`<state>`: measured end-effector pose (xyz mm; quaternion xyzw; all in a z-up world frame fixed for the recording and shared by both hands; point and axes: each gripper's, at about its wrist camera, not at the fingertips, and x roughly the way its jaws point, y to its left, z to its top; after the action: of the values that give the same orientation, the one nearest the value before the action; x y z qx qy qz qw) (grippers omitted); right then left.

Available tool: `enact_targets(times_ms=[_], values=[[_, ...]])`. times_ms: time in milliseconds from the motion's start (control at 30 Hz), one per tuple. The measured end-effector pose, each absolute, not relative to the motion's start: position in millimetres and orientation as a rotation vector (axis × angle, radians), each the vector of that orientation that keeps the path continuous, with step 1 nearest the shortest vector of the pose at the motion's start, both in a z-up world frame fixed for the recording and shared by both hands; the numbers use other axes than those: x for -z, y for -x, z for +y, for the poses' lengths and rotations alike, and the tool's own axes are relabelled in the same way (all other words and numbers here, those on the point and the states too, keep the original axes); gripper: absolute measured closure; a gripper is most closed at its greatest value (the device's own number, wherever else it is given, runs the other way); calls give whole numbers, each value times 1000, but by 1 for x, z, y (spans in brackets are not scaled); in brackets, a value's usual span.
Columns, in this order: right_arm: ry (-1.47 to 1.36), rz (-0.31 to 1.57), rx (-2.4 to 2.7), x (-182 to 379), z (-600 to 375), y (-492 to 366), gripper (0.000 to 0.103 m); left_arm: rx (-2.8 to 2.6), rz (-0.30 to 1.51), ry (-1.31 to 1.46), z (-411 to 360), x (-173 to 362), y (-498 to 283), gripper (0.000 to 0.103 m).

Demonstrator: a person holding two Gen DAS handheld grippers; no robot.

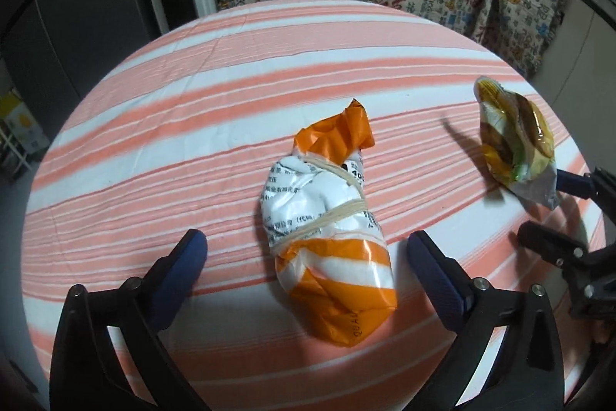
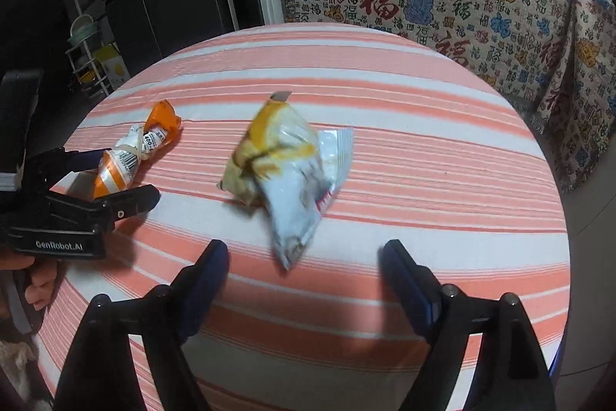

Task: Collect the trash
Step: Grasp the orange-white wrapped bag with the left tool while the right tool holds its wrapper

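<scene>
Both jaws wide, nothing gripped. Orange packet (image 1: pixel 331 230) lies on the striped tabletop (image 1: pixel 192 95) between the left gripper (image 1: pixel 306 253) jaws; snack bag (image 2: pixel 287 172) ahead of the right gripper (image 2: pixel 304 262). Slick plastic could squirt out if pinched off-centre.

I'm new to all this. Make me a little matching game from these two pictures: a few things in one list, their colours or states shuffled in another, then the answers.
Things:
1. bundle
2. snack bag
3. tablecloth
4. left gripper

Descriptions:
A. pink and white stripes
B. open, either side of a package
C. orange and white, tied with string
D. yellow and white, crumpled

Pairs: 1-C, 2-D, 3-A, 4-B
</scene>
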<state>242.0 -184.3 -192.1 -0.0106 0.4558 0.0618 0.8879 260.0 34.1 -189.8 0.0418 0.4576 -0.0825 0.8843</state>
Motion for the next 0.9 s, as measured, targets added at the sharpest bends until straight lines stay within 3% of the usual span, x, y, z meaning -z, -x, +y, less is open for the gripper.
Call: enact_targets(times_ms=[200,667,733,900], values=[[82,973,-123,197,-174,-249,7,180,955,-86,36,189,-270,0],[-7,976,-117,166,-170,-266,14,301,921,10,53,168,-260,1],[-26,977,-119,164,-169,-269,14,322,920,30,52,167,-260,4],[-25,1013,-106,164,-168,-277,29,345,934,36,48,169,-261,29]])
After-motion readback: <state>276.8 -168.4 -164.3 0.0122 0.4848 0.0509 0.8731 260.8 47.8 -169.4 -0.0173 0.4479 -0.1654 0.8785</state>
